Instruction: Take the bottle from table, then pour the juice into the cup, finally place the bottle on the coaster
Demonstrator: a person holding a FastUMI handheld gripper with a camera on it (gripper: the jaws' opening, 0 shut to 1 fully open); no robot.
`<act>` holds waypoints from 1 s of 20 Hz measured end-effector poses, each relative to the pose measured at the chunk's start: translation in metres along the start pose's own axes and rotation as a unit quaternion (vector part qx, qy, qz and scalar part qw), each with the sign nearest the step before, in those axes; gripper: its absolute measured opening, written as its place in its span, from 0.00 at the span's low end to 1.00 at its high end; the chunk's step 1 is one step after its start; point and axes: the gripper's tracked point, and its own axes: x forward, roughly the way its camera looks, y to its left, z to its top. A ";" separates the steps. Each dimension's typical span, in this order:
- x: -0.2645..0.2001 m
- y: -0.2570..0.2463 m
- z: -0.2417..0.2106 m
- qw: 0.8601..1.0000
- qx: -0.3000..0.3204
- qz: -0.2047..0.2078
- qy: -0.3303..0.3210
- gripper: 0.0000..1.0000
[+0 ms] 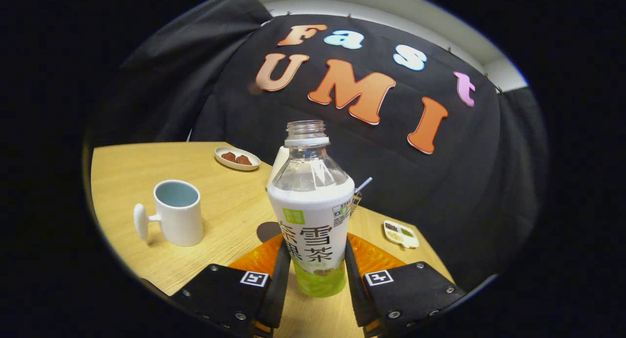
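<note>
The jaws of the gripper (313, 274) are closed on the uncapped clear plastic bottle with a white-and-green label (311, 215), holding it upright. A white ceramic cup (177, 212) stands left of it on the light wooden worktop (127, 176).

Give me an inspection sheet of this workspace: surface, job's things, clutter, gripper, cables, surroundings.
Surface: light wooden table, no spills seen.
Job's things: bottle, uncapped and upright, between the fingers; white cup stands apart from it, beside it on the table; orange coaster lies behind the bottle's base.
Clutter: small dish with reddish food beyond the cup; small divided dish on the bottle's other side; a white object and a thin metal rod just behind the bottle, mostly hidden.
Gripper: gripper, both fingers pressed on the bottle's lower body.
Cables: nothing seen.
Surroundings: black cloth wall behind the table.
</note>
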 end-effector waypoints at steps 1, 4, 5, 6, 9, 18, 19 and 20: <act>0.003 0.003 0.004 1.000 -0.019 -0.002 0.001 0.57; 0.009 0.008 0.012 0.997 -0.072 -0.015 0.003 0.57; 0.010 0.010 0.015 0.995 -0.099 -0.024 0.001 0.57; 0.013 0.010 0.018 0.991 -0.126 -0.034 -0.001 0.57; 0.018 0.012 0.026 0.980 -0.195 -0.048 -0.009 0.57; 0.029 0.051 0.039 0.933 -0.353 -0.052 -0.044 0.57; 0.030 0.055 0.043 0.928 -0.367 -0.052 -0.048 0.57; 0.029 0.057 0.045 0.920 -0.384 -0.055 -0.053 0.56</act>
